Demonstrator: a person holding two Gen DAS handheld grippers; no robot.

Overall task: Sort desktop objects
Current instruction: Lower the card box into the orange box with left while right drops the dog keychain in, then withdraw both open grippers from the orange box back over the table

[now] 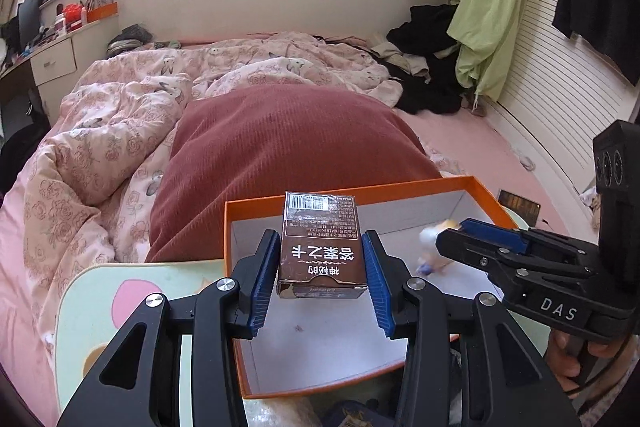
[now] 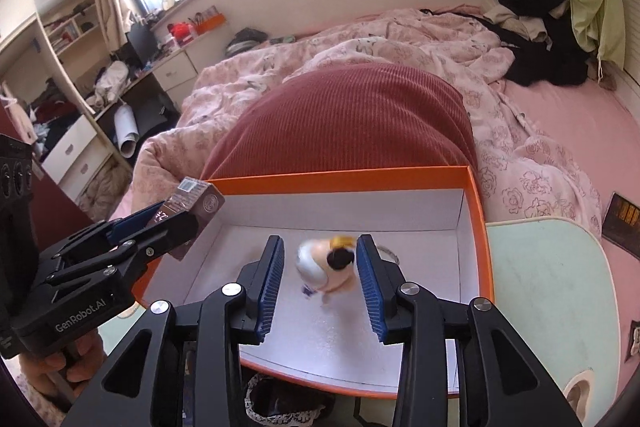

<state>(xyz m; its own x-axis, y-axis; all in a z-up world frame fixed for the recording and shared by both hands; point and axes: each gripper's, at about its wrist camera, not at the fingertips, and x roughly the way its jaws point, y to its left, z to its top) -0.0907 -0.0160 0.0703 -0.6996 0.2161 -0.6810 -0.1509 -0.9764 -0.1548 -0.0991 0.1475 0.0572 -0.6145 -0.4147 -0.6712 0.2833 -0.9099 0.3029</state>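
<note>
Two grippers over the orange box [image 2: 478,227], both angled down into it. Your left gripper [image 1: 322,281] is clamped on the brown card box [image 1: 322,247], pads pressed to its long sides, held above the near-left part of the tray. Your right gripper [image 2: 320,281] stands apart: the small figurine [image 2: 330,265] sits between the pads, blurred, touching neither as far as can be told; likely dropping to the white floor of the tray.

Step in hand, by my reading: deposit both items. Lower the card box well inside the orange wall before you let go, keep it level, and set it clear of the figurine. Draw the right gripper back without clipping the far rim.

Around: red cushion [image 1: 288,147] just behind the box, pink quilt [image 1: 120,147] beyond, pale green surface [image 2: 552,287] beneath. Each gripper crowds the other's side; keep them apart
</note>
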